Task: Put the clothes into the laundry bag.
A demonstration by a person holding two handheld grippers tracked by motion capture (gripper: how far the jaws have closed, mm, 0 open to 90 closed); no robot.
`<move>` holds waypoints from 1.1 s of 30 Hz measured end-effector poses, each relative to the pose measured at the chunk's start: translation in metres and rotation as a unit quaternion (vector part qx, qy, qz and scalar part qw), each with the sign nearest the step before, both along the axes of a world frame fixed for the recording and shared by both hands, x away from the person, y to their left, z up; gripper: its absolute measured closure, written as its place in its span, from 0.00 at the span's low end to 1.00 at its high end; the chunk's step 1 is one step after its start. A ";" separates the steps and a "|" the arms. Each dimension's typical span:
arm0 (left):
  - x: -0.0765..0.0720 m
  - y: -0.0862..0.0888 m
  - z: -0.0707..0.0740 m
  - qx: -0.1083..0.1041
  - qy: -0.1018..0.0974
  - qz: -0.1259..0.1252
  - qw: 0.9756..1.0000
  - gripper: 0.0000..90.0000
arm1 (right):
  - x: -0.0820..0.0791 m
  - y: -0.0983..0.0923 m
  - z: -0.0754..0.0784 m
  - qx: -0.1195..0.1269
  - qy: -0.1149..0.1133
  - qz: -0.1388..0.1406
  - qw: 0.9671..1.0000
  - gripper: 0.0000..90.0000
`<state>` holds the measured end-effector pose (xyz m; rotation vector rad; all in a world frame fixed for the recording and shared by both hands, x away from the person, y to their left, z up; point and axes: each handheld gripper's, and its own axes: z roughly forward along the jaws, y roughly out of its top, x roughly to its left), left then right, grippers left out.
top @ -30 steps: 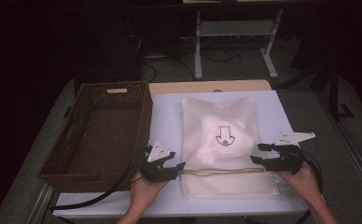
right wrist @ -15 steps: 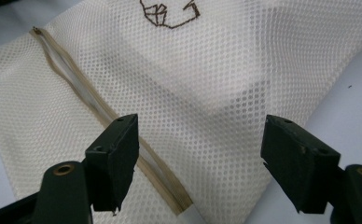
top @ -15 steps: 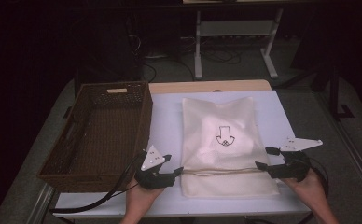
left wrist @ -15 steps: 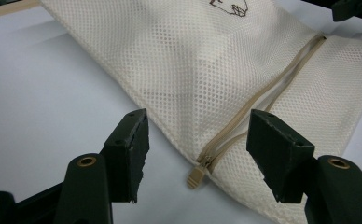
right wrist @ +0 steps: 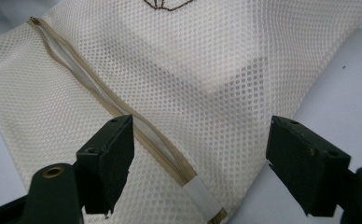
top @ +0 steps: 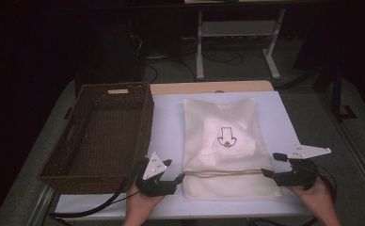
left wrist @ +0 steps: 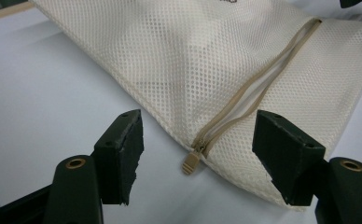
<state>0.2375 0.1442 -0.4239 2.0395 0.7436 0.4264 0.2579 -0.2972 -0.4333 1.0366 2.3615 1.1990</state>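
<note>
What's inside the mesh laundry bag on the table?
The mesh laundry bag bulges slightly; its zipper gapes, showing only pale lining. The weave hides any contents.

Two black hand-held tools at the bottom of the high view: the left gripper (top: 179,177) and right gripper (top: 266,172) each carry a grey three-cornered plate dotted with screws, and a dark cable trails from each. Close up, blocky black jaws end on arms with brass-coloured rivets. Both forearms are bare.
</note>
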 end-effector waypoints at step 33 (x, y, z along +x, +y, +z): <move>-0.003 0.003 -0.008 -0.017 0.002 0.002 1.000 0.31 | -0.009 0.002 -0.004 0.000 0.001 0.005 1.000 0.24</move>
